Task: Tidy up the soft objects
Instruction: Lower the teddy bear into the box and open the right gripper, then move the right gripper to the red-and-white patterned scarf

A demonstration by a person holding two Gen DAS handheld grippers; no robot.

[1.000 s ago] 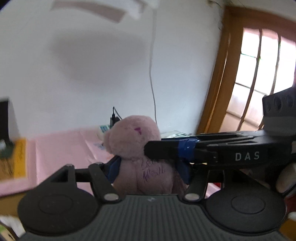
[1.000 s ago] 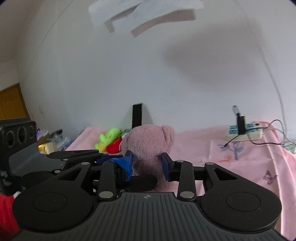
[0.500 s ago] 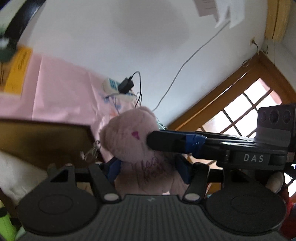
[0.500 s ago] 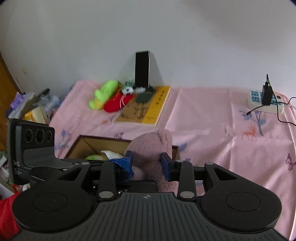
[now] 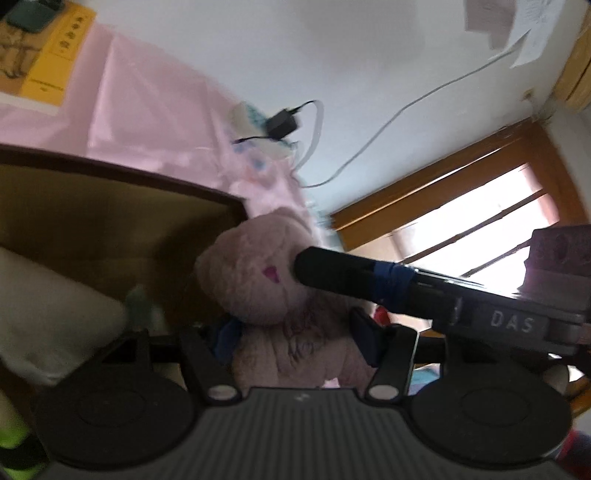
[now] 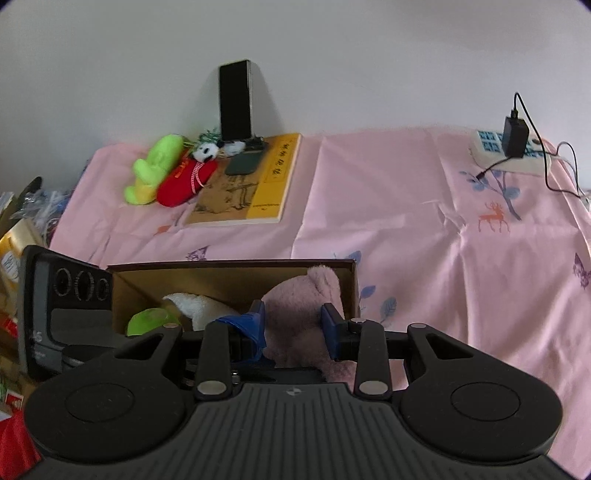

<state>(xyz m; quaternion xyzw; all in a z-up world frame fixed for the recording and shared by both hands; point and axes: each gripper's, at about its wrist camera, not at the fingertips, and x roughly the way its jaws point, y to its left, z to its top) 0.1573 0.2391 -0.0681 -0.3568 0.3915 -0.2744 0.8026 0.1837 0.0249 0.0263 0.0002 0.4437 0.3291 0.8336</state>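
Lowering the fuzzy pink teddy bear [image 6: 299, 314], clamped by both grippers [image 5: 295, 332] [image 6: 293, 325], into our brown cardboard box [image 6: 229, 275]; green and red plush toys [image 6: 170, 173] await.

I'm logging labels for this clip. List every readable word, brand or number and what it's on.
"DAS": white letters on the right gripper body, seen from the left wrist.
Yellow book: dark characters down its cover, too small to read.
Pink bear: scrawled writing on its chest, blurred.
Papers on the wall: print blurred.
Power strip: no readable marking.
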